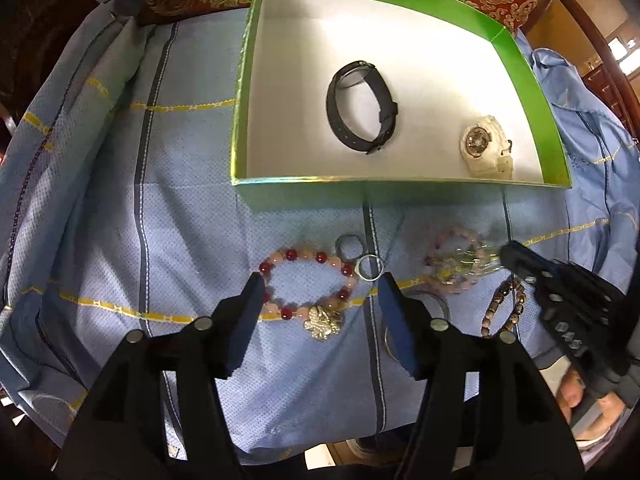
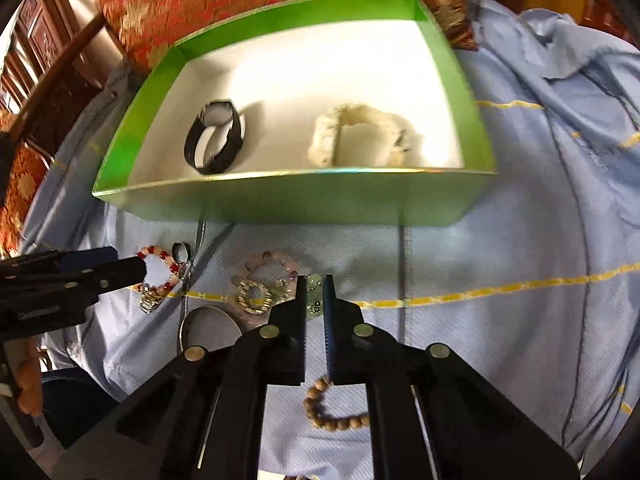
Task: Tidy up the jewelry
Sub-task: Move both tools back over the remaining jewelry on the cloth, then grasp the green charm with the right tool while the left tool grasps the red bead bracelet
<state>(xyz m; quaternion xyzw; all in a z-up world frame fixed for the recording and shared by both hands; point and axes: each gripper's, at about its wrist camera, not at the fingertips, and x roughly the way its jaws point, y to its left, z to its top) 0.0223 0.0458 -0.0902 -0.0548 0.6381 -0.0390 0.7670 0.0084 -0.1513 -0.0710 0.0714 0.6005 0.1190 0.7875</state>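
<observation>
A green box [image 1: 400, 190] with a white floor holds a black watch [image 1: 360, 108] and a white watch [image 1: 486, 148]. My left gripper [image 1: 320, 284] is open just above a red and pink bead bracelet [image 1: 308, 284] with a silver charm. Two rings [image 1: 370, 268] lie beside it. My right gripper [image 2: 315, 286] is shut on a pale green crystal bracelet [image 2: 314, 308], next to a pink bead bracelet [image 2: 268, 276]. The right gripper also shows in the left wrist view [image 1: 516, 256]. A brown wooden bead bracelet [image 2: 332, 408] lies under my right gripper.
A blue cloth [image 1: 160, 240] with yellow stripes covers the surface. A silver bangle [image 2: 208, 328] lies near the front. A red and gold cushion [image 2: 240, 4] stands behind the box. Dark wooden furniture [image 2: 36, 52] is at the left.
</observation>
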